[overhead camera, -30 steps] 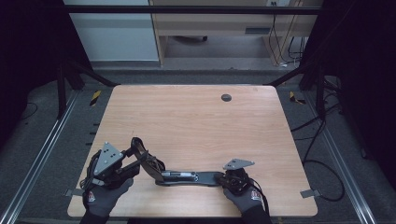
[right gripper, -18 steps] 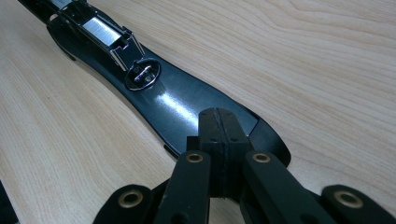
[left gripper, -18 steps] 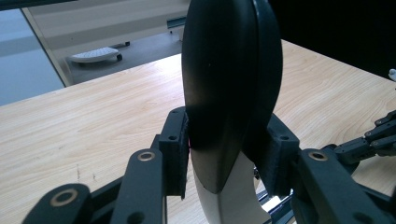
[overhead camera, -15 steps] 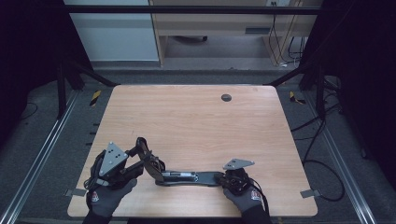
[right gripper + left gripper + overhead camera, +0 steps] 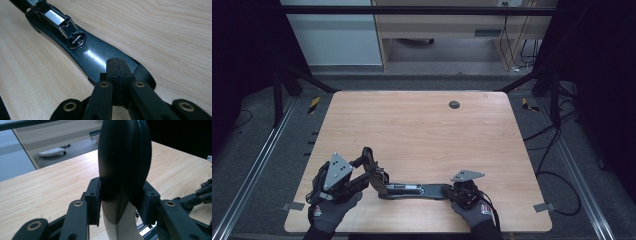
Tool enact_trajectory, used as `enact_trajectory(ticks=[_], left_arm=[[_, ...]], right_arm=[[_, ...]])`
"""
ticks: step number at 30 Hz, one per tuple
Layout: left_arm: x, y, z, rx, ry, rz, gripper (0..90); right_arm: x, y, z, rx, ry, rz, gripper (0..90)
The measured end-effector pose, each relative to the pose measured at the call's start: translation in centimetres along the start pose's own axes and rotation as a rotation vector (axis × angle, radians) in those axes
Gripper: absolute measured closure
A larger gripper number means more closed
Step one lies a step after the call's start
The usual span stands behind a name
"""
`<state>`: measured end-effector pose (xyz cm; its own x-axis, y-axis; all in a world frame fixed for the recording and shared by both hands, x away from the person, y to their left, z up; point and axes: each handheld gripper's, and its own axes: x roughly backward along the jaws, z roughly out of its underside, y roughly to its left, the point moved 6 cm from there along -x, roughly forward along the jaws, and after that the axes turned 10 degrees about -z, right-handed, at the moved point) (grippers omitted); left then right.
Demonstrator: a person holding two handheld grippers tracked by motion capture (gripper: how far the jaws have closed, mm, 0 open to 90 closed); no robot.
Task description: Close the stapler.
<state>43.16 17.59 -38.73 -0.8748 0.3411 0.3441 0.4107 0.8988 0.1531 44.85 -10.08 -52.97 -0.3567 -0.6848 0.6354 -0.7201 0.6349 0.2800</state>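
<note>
Black and glossy, the stapler (image 5: pixel 412 190) lay opened out flat near the front edge of the bench (image 5: pixel 422 130), roughly midway along it. Its base stretched along that edge, and in the right gripper view I could see the metal staple channel (image 5: pixel 56 18) and the small anvil plate (image 5: pixel 76 40) on the base (image 5: pixel 95 60).

My left hand-held gripper (image 5: pixel 371 172) was at the front left of the bench, grasping the stapler's raised top arm (image 5: pixel 123 165). In the left gripper view that arm stood upright between the jaws, with the pads (image 5: pixel 95 202) pressed against both of its sides. A pale part (image 5: pixel 125 225) showed below the black shell, between the jaws.

My right hand-held gripper (image 5: pixel 451 192) sat at the front edge, right of the middle. Its jaws were clenched fully together, and their joined tips (image 5: pixel 117 67) rested on the rounded end of the base. I could not tell whether they pressed down or merely touched it.

Both gloved hands (image 5: pixel 329 210) came in over the front edge, and a grey plate (image 5: pixel 337 171) topped each gripper. A dark round grommet (image 5: pixel 454 104) sat near the far edge, well apart from the stapler.
</note>
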Motion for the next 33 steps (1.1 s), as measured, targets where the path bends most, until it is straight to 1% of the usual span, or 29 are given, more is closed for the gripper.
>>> enact_trajectory(ticks=[6,8,11,14,24,29,30,31,32,33], left_arm=[[-0.1,-0.2,-0.1,-0.016,0.001,-0.001,58.7],[-0.1,-0.3,-0.1,-0.011,-0.001,-0.002,58.8],[-0.1,-0.5,-0.2,-0.022,-0.002,-0.004,58.7],[-0.2,-0.6,-0.2,-0.023,-0.002,-0.005,58.7],[-0.3,-1.1,-0.4,-0.036,-0.003,-0.008,58.6],[-0.4,-1.3,-0.4,-0.044,-0.004,-0.010,58.5],[-0.5,-1.2,-0.5,-0.056,-0.015,-0.013,58.5],[-0.5,-1.3,-0.5,-0.061,-0.014,-0.014,58.5],[-0.4,-1.4,-0.5,-0.051,-0.004,-0.012,58.5],[-0.5,-1.4,-0.6,-0.063,-0.014,-0.014,58.5]], right_arm=[[0.0,0.0,0.0,0.003,-0.002,-0.001,90.0],[0.0,0.0,0.0,0.003,-0.001,-0.001,90.0],[0.0,0.0,0.0,0.003,0.000,0.001,90.0],[0.0,0.0,0.0,-0.001,0.001,0.000,90.0],[0.0,-0.1,0.0,0.011,-0.004,-0.001,90.0],[0.0,0.0,0.0,0.006,-0.003,0.000,90.0],[0.0,0.0,0.0,0.007,-0.003,-0.001,90.0],[0.0,0.0,0.0,0.009,-0.004,-0.002,90.0],[0.0,0.0,0.0,0.008,-0.003,-0.001,90.0],[0.0,0.0,0.0,0.007,-0.004,0.000,90.0]])
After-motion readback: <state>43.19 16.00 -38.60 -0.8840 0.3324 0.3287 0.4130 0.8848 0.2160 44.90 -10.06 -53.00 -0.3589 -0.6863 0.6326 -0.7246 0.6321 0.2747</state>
